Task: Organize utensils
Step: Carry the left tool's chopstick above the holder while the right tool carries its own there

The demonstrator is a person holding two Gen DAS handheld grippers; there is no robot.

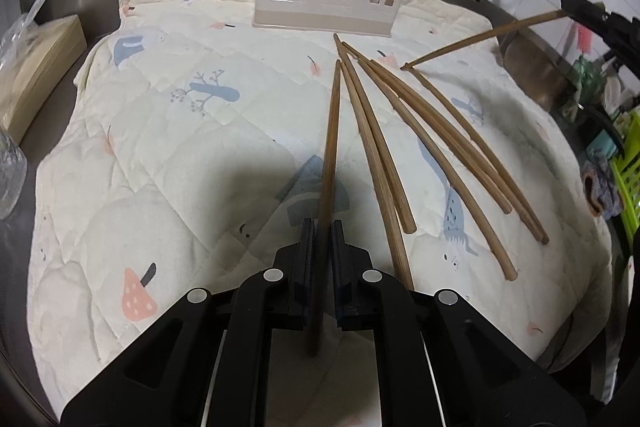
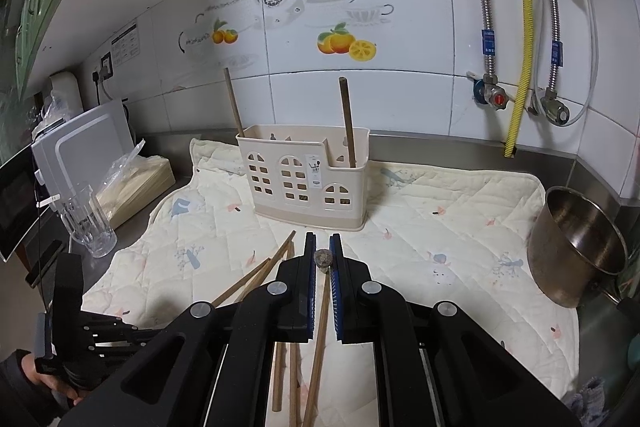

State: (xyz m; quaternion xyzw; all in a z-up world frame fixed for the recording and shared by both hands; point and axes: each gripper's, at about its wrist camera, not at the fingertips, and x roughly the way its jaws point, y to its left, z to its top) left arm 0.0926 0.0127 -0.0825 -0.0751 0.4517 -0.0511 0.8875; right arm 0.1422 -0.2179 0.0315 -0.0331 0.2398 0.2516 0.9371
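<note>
I have the left gripper (image 1: 323,227) jaws clamped on one chopstick (image 1: 331,139) and the right gripper (image 2: 323,241) jaws on another chopstick (image 2: 322,311), both short of the cream utensil holder (image 2: 304,173), loose chopsticks (image 1: 420,135) lying between.

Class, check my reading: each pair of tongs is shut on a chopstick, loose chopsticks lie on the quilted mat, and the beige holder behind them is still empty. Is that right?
Not quite. The beige holder is not empty: the right wrist view shows two chopsticks standing in it. The rest holds: the left tongs and right tongs each grip one, and loose chopsticks lie on the quilted mat.
</note>
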